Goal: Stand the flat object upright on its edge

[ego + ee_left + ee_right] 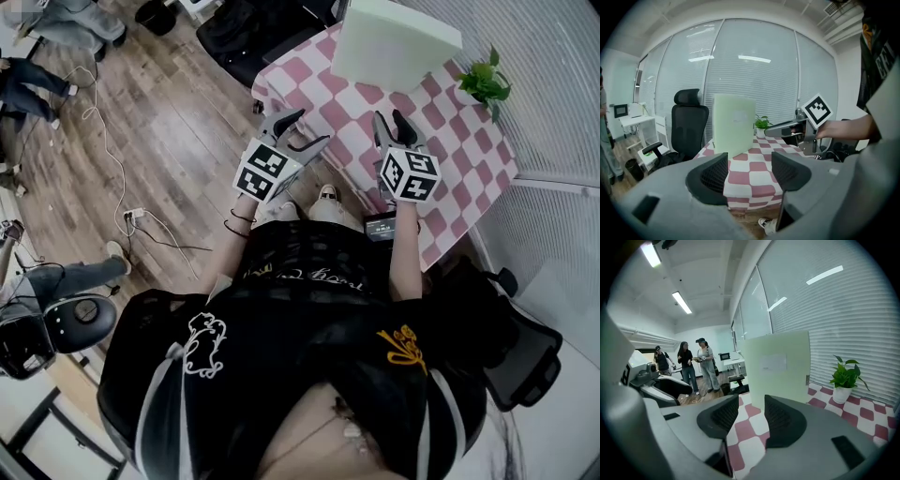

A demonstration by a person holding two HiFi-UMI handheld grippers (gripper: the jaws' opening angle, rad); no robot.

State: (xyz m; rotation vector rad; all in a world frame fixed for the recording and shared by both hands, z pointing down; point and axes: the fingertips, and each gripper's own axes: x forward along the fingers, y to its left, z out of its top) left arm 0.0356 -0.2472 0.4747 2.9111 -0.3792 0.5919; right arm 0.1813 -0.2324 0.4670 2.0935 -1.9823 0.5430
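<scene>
Green plant [847, 373] in white pot [842, 394] near upright board [780, 366]

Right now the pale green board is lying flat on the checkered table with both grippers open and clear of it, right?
Not flat: the pale green board stands upright on its edge on the checkered table, as the left gripper view shows. The left gripper and right gripper are indeed open and clear of it.

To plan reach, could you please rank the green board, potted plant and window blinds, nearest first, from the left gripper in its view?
1. green board, upright, centre-left
2. potted plant, behind its right edge
3. window blinds, at the back
</scene>
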